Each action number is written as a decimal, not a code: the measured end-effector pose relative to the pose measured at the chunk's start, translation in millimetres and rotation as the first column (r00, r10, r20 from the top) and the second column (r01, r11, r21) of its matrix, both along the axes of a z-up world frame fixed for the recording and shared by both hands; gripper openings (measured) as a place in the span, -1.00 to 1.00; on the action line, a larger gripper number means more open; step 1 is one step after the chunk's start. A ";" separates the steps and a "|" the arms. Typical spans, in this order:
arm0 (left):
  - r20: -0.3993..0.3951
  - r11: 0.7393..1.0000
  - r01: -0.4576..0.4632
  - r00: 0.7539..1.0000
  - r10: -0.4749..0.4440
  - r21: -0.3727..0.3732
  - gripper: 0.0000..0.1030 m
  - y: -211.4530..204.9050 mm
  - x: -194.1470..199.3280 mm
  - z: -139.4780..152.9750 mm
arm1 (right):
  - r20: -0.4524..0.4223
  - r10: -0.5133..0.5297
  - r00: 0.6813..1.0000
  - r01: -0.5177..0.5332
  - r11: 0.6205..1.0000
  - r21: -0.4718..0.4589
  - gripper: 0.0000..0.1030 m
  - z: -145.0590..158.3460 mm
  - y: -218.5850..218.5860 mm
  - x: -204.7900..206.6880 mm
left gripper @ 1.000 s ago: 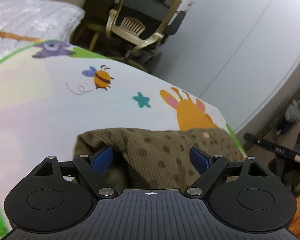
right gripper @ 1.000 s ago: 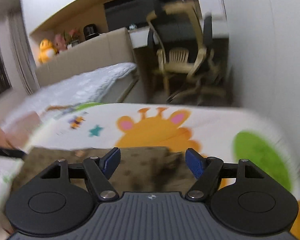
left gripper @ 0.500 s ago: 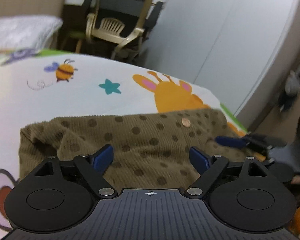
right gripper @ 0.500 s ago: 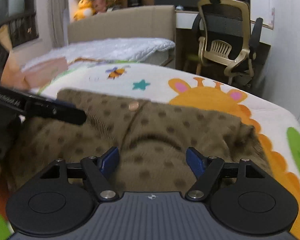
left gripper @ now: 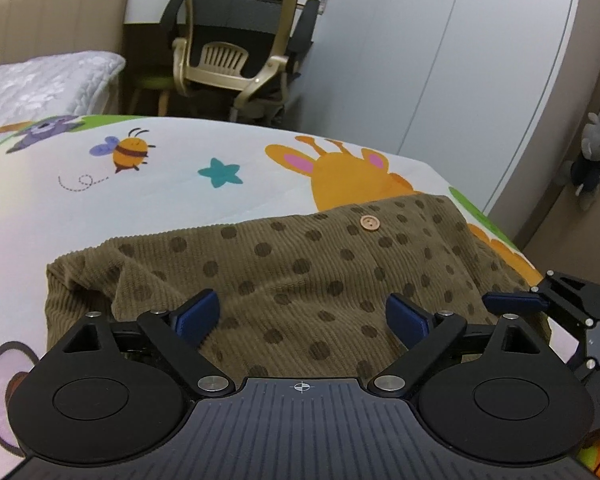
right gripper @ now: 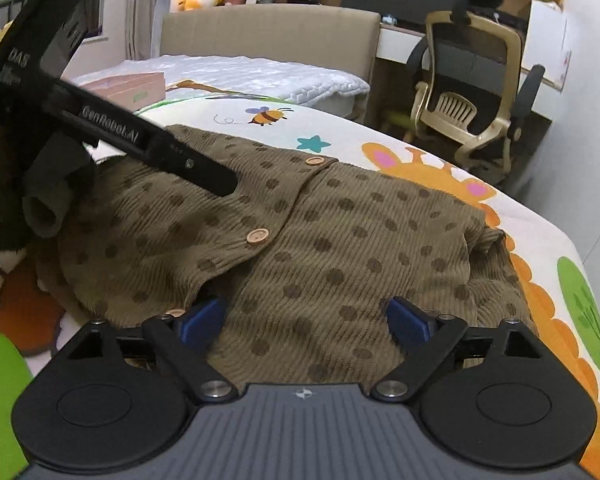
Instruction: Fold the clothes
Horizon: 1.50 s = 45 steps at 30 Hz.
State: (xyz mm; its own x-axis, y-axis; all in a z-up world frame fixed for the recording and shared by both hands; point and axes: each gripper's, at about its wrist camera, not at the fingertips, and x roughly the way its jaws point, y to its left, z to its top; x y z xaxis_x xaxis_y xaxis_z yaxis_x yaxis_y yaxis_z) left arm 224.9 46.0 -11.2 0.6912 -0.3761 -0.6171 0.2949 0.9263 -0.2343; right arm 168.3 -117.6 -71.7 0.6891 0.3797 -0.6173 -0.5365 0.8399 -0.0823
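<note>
An olive-brown corduroy garment with dark dots and wooden buttons lies spread on the cartoon-print bed cover; it also shows in the right wrist view. My left gripper is open just above its near edge, holding nothing. My right gripper is open over the garment's near hem, empty. The left gripper's body reaches across the garment's left side in the right wrist view. The right gripper's fingers show at the garment's right edge in the left wrist view.
A beige office chair stands past the bed's far edge, by a white wardrobe. A white quilt and pink box lie toward the headboard. The bed's right edge drops off close to the garment.
The garment went from a bunched heap to lying spread flat on the cover. Both grippers drew back toward its near edge and stayed open.
</note>
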 end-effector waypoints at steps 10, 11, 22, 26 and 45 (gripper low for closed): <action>0.007 1.000 0.002 1.000 -0.002 -0.001 0.87 -0.8 -0.4 -1.6 | -0.070 -0.069 0.995 0.073 0.996 0.046 0.80 -3.6 -18.8 19.3; 0.008 1.000 0.003 1.000 -0.003 -0.001 0.87 -0.9 -0.5 -1.8 | -0.061 -0.066 0.996 0.069 0.997 0.041 0.82 -6.1 -17.7 17.4; -0.016 0.993 -0.066 0.998 0.064 -0.094 0.88 32.7 8.4 11.8 | 0.052 -0.118 0.992 0.113 0.990 0.089 0.91 38.4 -37.3 33.3; -0.049 0.988 -0.096 0.995 0.090 -0.124 0.88 41.2 24.5 2.4 | 0.120 -0.231 0.965 0.234 0.972 -0.006 0.91 35.8 -38.6 80.8; 0.008 0.940 0.016 1.000 -0.014 -0.340 0.87 76.3 -18.2 27.3 | 0.103 -0.178 0.979 0.174 0.984 0.042 0.98 39.7 -40.4 59.9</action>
State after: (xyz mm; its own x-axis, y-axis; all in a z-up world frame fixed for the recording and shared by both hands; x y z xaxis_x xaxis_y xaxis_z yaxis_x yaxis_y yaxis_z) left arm 206.7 122.2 16.1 0.6867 -0.5733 -0.4469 0.3107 0.7873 -0.5326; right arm 228.3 -158.0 -32.0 0.8077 0.2652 -0.5266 -0.3698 0.9235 -0.1021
